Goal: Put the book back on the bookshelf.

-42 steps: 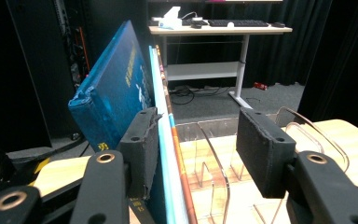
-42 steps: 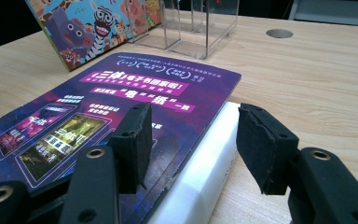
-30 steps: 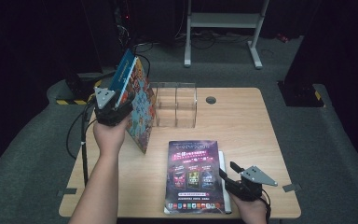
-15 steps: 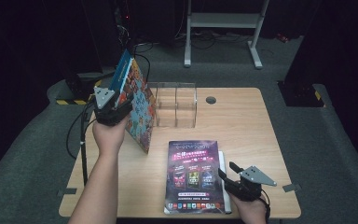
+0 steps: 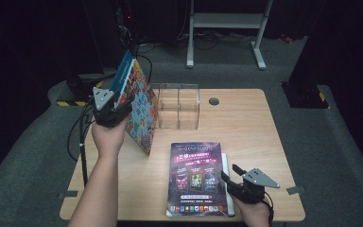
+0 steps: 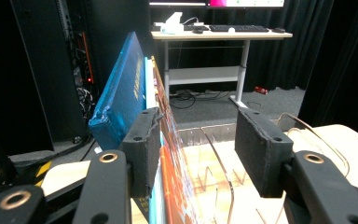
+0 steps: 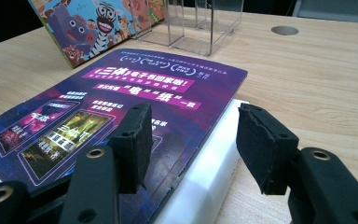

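high view: no shift from a second back — left gripper parked at the tilted picture book and blue book, right gripper low over the purple magazine.

left gripper view: jaws apart, picture book just inside the pad at the view's left, other pad clear of it — propped, not clamped.

right gripper view: jaws apart, astride the magazine's edge and the white book beneath, touching neither. likely a pause before gripping.

– What sort of premises is this?
– A lab or recording studio: black floor-length curtains, a dark equipment rack with loose cables, and a white height-adjustable desk carrying keyboards.
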The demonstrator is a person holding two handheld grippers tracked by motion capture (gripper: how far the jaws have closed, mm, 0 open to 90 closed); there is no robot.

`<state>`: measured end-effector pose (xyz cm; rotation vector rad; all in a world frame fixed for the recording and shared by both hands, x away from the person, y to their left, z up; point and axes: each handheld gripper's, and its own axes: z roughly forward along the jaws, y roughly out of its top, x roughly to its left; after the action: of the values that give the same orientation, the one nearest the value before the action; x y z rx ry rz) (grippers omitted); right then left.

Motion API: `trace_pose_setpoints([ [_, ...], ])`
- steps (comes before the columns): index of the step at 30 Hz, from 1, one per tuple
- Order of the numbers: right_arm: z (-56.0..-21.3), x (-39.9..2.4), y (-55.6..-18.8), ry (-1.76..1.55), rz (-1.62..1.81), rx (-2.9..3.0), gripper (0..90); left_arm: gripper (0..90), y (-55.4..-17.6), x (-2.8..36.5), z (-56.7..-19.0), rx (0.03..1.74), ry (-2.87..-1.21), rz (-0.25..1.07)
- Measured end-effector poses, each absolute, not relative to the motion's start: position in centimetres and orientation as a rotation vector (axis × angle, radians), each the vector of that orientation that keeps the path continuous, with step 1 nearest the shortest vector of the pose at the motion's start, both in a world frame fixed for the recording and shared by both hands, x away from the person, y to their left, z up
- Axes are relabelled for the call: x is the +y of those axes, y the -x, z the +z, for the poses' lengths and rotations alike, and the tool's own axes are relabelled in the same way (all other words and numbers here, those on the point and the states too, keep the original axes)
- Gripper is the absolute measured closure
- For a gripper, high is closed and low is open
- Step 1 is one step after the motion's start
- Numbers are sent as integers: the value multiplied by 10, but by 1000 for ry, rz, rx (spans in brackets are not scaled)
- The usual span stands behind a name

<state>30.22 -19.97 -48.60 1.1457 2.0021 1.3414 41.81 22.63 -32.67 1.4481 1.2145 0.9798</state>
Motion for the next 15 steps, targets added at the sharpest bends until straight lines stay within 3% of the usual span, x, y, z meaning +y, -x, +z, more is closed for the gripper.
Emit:
trace_pose_setpoints([
  [15,-486,-199,-302,-1142,1338,2008,460,466,-415,231,-326,1233,-1441,984],
])
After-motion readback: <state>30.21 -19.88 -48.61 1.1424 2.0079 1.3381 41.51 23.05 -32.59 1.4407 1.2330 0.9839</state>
